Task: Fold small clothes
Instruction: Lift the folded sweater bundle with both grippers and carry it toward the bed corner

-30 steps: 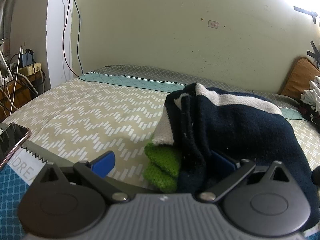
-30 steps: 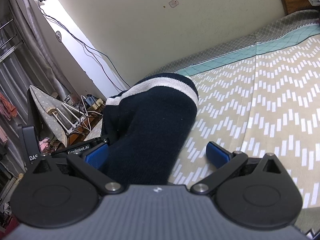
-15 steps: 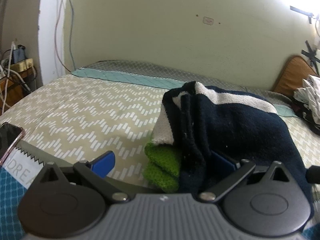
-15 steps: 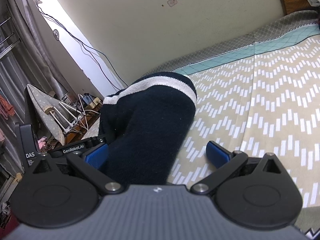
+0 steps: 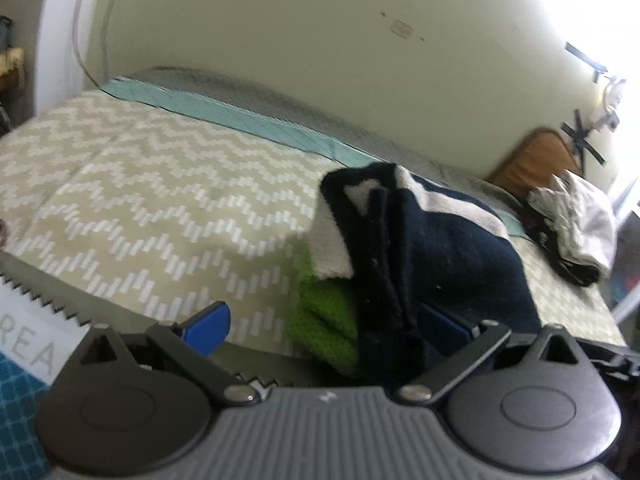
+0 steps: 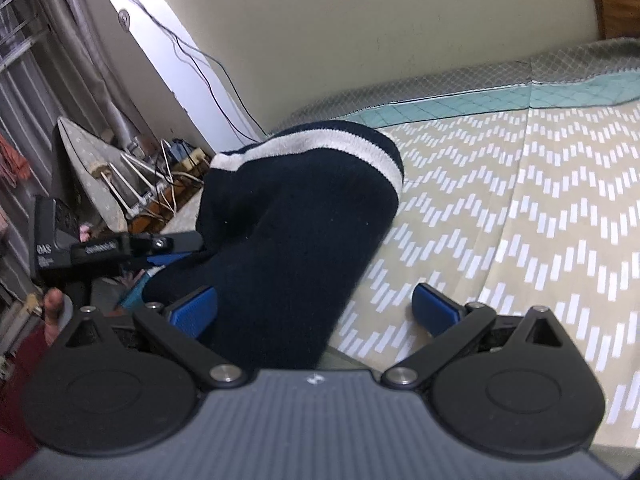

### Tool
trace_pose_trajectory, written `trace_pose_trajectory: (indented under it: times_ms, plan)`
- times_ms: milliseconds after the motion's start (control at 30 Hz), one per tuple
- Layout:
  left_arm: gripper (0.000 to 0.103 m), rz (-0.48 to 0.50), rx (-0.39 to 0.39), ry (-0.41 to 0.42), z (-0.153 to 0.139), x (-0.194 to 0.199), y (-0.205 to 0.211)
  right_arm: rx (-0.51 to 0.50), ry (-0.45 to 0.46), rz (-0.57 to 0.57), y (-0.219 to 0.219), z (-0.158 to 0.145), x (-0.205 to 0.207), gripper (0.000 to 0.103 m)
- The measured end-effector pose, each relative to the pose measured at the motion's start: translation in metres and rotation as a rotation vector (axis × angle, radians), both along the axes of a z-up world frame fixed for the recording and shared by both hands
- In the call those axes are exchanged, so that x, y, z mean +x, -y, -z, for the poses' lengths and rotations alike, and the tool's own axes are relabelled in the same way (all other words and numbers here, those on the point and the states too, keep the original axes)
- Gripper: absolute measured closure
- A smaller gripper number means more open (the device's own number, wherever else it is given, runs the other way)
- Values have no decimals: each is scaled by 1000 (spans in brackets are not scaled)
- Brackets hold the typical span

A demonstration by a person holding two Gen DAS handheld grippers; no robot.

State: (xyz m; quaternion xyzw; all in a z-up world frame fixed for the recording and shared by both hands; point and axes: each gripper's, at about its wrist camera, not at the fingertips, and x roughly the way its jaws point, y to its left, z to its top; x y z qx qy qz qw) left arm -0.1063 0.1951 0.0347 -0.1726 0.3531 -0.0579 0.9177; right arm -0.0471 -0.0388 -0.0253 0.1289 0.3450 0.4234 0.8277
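Observation:
A folded navy knit garment [image 5: 452,256] with a white stripe and a green part [image 5: 324,320] lies on the zigzag-patterned bedspread [image 5: 160,208]. My left gripper [image 5: 326,322] is open, and the garment's near end sits between its blue fingers, close against the right one. From the other side, the garment [image 6: 296,216] reaches in between the fingers of my open right gripper [image 6: 314,308], touching the left pad. The left gripper [image 6: 120,248] also shows in the right wrist view, at the garment's far left end.
A pile of white and dark clothes [image 5: 572,228] and a brown cushion [image 5: 536,160] lie at the bed's right end. An ironing board [image 6: 88,172] and cables [image 6: 172,160] stand beside the bed. A hand [image 6: 54,312] holds the left gripper.
The left wrist view has swung right and tilted, with motion blur, so the clothes pile shows more. In the right wrist view the left gripper sits further right. The fingers stay wide apart.

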Motion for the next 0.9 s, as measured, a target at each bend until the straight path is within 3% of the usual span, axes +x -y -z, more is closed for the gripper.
trace_pose_trajectory:
  times_ms: [67, 167, 200, 367, 433, 467, 533, 633, 700, 767, 900]
  plan:
    - [0, 25, -33, -19, 3, 5, 0, -14, 6, -3, -4, -1, 1, 0]
    - [0, 77, -119, -48, 9, 16, 2, 1, -15, -23, -10, 0, 8, 12]
    - [0, 83, -123, -40, 9, 19, 5, 9, -32, -32, -13, 2, 12, 18]
    - [1, 121, -89, 6, 13, 31, 28, 38, -50, -26, -33, 4, 26, 24]
    - [2, 119, -66, 26, 15, 31, 34, 22, -32, -6, -41, 3, 27, 31]
    - [5, 111, -55, 33, 14, 30, 35, 11, -20, 5, -43, 2, 27, 35]
    - [21, 81, -25, 30, 11, 30, 36, 3, -7, 18, -44, -2, 26, 42]
    - [36, 49, -50, 11, 2, 33, 40, -15, 74, 23, -44, -13, 20, 53]
    - [43, 49, -18, 36, -8, 35, 55, -25, 119, 25, -42, -21, 18, 59]
    - [46, 76, -4, 61, -16, 38, 72, -38, 171, 50, -32, -29, 14, 60]
    - [46, 172, -46, 87, -29, 54, 110, -69, 258, 113, 8, -51, 6, 61]
